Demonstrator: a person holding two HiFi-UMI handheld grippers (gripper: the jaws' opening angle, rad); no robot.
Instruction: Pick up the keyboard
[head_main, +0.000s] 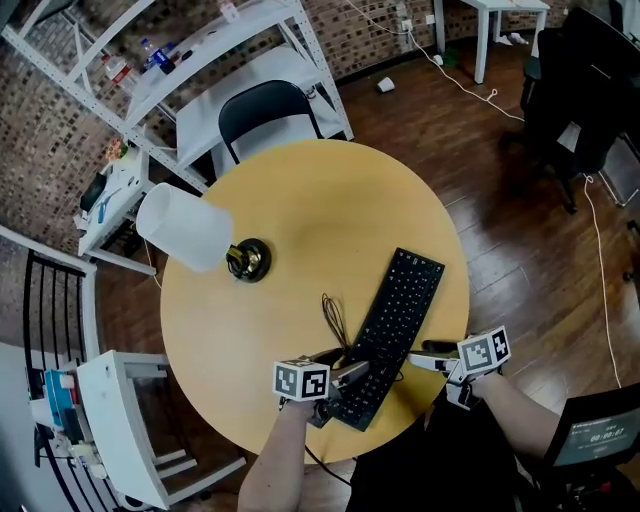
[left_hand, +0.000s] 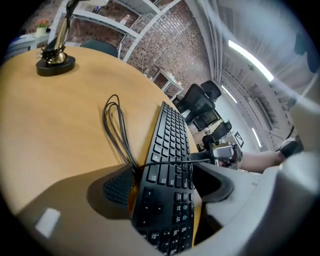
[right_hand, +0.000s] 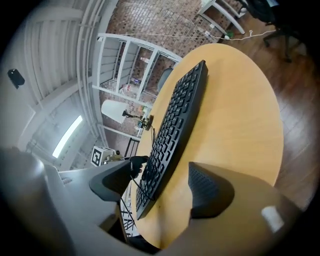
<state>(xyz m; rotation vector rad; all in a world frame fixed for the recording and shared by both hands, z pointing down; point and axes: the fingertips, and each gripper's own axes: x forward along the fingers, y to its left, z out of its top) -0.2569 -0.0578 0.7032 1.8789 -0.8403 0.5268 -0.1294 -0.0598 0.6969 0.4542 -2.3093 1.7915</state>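
One round wooden desk (head_main: 300, 200) fills the middle of the head view, with a black chair (head_main: 268, 118) and white shelving (head_main: 150, 70) on its far side. On the desk's near right part lies the black keyboard (head_main: 395, 330) – flat and slanted, its far end toward the far right and its near end close to the desk's near edge. A lamp (head_main: 190, 230) with a white shade and a dark round base stands well apart from it, on the left.

The left hand-held gripper (head_main: 345, 375) sits at the keyboard's near end, jaws spread wide with that end between them (left_hand: 167, 185). The right hand-held gripper (head_main: 428, 356) comes in at the keyboard's right side – its jaws also stand wide apart, the keyboard's near corner between them (right_hand: 162, 187).

A thin black cable (head_main: 335, 315) loops on the desk just left of the keyboard.
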